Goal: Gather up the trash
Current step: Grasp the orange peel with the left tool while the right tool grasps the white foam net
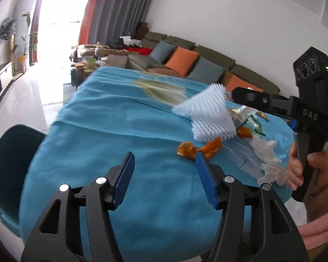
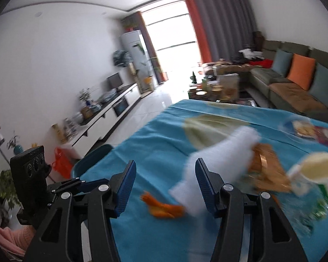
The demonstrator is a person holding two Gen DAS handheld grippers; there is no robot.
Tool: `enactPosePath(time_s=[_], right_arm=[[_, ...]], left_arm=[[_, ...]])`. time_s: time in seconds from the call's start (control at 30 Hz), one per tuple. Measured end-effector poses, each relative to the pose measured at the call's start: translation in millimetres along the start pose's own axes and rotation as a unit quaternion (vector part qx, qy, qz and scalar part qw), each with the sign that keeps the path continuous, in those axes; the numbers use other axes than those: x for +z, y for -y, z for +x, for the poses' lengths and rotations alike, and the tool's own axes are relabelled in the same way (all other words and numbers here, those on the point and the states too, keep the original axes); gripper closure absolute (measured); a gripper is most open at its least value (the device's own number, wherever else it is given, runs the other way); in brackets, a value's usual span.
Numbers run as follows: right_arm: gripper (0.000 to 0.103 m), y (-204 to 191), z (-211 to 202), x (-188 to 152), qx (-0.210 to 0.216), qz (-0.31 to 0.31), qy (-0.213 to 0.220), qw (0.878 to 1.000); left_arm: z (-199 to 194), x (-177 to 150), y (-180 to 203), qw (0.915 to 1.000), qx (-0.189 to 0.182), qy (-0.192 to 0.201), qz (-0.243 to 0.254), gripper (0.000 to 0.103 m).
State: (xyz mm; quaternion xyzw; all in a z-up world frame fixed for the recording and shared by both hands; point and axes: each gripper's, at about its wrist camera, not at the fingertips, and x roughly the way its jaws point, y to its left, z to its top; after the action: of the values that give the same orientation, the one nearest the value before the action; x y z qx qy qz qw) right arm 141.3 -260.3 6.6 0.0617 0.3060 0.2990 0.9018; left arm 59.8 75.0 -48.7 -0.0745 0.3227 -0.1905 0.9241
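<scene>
- Both grippers are wide open and empty: left gripper (image 1: 165, 168), right gripper (image 2: 165, 174).
- Trash sits in a pile on the blue tablecloth (image 1: 120, 131): white foam net (image 1: 205, 113), orange peels (image 1: 199, 148), crumpled glove (image 1: 266, 152).
- Teal bin (image 1: 8, 152) waits at the table's left edge.
- I'd grab the foam net first with the right gripper; squeeze gently, it squishes.

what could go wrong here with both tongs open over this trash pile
1. The white foam net lies over the wrappers, so grabbing it may drag them off the table's near edge.
2. The orange peel is small and flat on the blue cloth; the left tongs might pinch cloth instead.
</scene>
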Motion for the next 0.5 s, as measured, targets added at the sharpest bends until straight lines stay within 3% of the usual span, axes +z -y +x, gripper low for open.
enactPosePath(time_s=[0.2, 0.47, 0.5], right_arm=[[0.049, 28.5, -6.6, -16.2, -0.018, 0.037, -0.012, 0.999], [0.05, 55.6, 14.2, -33.1, 0.002, 0.092, -0.046, 0.995], [0.052, 56.9, 17.3, -34.7, 0.008, 0.098, -0.05, 0.994]], left_arm=[[29.0, 6.1, 12.8, 0.9993, -0.019, -0.03, 0.004, 0.047], [59.8, 14.2, 17.5, 0.9968, -0.019, -0.077, 0.006, 0.051], [60.2, 14.9, 17.1, 0.9967, -0.021, -0.078, 0.007, 0.056]])
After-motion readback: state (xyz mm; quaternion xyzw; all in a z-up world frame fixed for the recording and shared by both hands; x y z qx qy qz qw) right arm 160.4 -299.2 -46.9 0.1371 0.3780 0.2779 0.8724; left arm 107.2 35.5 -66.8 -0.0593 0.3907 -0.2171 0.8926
